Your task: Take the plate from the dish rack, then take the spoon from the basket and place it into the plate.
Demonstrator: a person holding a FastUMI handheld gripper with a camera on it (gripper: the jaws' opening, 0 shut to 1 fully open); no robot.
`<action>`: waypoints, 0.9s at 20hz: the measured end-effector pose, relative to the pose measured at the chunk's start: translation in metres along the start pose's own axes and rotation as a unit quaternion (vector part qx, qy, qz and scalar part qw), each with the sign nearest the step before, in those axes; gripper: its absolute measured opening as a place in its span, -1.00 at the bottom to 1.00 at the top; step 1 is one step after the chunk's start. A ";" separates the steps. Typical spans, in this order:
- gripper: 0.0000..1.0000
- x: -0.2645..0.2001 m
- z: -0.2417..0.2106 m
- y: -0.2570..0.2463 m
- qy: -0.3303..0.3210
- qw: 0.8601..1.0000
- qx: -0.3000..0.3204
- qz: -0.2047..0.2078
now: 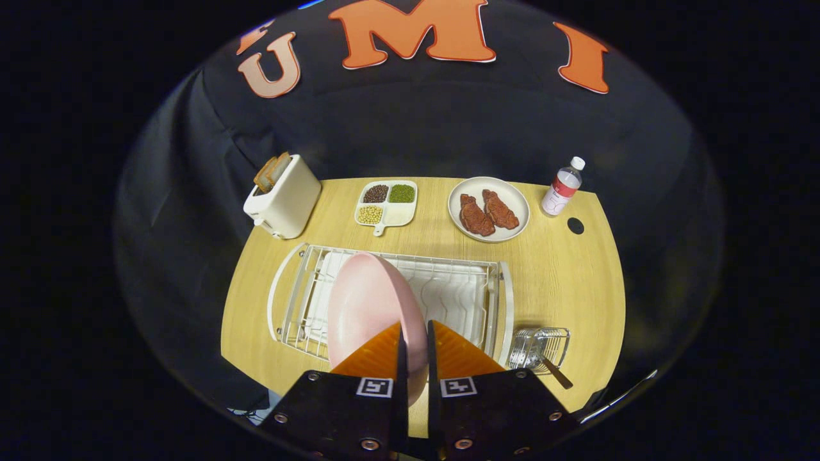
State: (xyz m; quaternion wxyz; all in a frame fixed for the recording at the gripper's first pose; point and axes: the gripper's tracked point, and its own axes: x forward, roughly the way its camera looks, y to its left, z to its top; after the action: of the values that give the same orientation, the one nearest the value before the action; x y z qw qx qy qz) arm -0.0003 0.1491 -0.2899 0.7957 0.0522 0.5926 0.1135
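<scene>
Currently: your gripper [415, 333] pinches the pink plate [371, 307] by its rim, above the dish rack [493, 301]. Spoon [556, 373]: in the wire basket [544, 342] just right of the rack.

You had a wooden table [576, 282] in front of you, with a dark round hole [575, 225] near its far right corner. At the far left stood a white toaster [283, 200] with two slices of bread [271, 170] sticking up from its slots. To the right of it lay a white divided tray [386, 203] holding dark beans, green beans and pale yellow beans in three of its sections, the fourth looking bare. Further right sat a white dish [516, 202] carrying two reddish-brown pieces of meat [487, 213] side by side. Just beside that dish stood a water bottle [562, 187] with a white cap and a red label.
</scene>
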 end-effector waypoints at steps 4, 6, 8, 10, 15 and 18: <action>-0.75 -0.014 -0.025 -0.005 -0.003 0.999 0.019 0.038; -0.75 -0.017 -0.043 -0.013 0.001 0.999 0.022 0.047; -0.75 -0.018 -0.060 -0.016 0.002 0.998 0.026 0.061; -0.75 -0.018 -0.081 -0.015 0.006 0.996 0.034 0.077; -0.75 -0.017 -0.127 -0.013 0.012 0.991 0.060 0.121; -0.75 -0.017 -0.149 -0.014 0.006 0.987 0.070 0.144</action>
State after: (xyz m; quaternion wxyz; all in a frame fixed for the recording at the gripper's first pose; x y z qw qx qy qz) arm -0.1459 0.1235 -0.3213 0.7616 0.1922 0.5904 0.1856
